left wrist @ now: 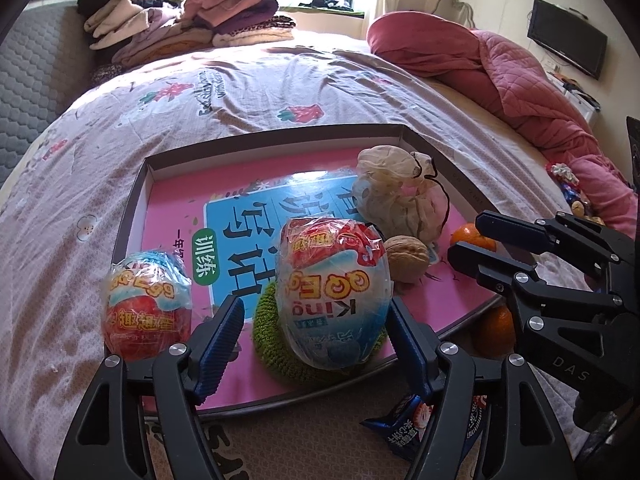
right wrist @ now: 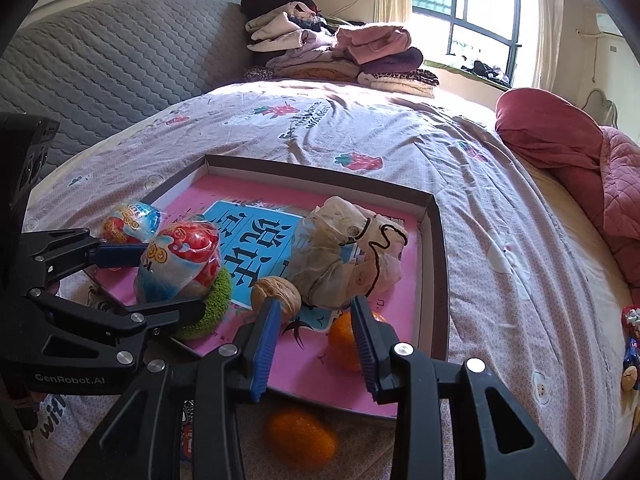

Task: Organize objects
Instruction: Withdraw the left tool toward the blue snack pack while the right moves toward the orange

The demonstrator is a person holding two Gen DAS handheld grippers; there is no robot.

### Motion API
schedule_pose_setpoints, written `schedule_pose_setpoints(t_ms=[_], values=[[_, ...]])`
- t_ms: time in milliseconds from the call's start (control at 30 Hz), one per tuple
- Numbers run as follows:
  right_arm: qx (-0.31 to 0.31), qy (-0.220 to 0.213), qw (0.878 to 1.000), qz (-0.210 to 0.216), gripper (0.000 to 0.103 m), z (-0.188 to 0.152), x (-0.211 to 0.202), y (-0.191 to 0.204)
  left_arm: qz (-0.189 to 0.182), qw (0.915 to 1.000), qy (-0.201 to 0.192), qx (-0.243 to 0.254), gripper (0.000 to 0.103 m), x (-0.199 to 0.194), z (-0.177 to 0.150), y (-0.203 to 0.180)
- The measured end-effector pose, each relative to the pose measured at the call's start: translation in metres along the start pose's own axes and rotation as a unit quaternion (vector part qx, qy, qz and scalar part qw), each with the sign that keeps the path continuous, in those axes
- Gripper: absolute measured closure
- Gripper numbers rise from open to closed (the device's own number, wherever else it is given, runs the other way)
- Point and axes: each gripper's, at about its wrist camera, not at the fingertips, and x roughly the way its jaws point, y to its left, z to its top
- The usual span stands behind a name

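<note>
Left gripper (left wrist: 316,336): pitched steeply downward, jaws spread wide. Blue ribbed pads (left wrist: 222,344) face each other across a clear gap on both sides; neither pad presses on anything. In the right wrist view, it lies to the left of the right gripper, fingers pointing rightward.

Right gripper (right wrist: 316,340): pitched downward at a similar angle, jaws partly apart, nothing clamped between the pads (right wrist: 266,346). In the left wrist view, it enters from the right, fingers pointing leftward.

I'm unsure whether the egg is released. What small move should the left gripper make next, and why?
Probably draw the left gripper straight back: its blue pads stand clear of the plastic-wrapped toy egg, which already rests on the green knitted coaster inside the shallow cardboard box lid.
</note>
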Motion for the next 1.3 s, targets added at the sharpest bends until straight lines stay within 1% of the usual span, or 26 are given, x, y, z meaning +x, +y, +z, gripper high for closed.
schedule_pose_setpoints(t_ms=[567, 867, 1300], values=[[0.001, -0.011, 1.000, -0.004, 0.066, 0.004, -0.008, 0.000, 0.009, 0.9997, -0.023, -0.008, 0.029, -0.018, 0.004, 0.000], [0.004, -0.023, 1.000, -0.003, 0.065, 0.007, -0.017, 0.000, 0.016, 0.9993, -0.033, -0.008, 0.028, -0.027, 0.005, -0.002], [0.012, -0.045, 0.999, -0.002, 0.063, 0.012, -0.035, 0.000, 0.034, 0.9978, -0.055, -0.015, 0.027, -0.054, 0.006, -0.005]])
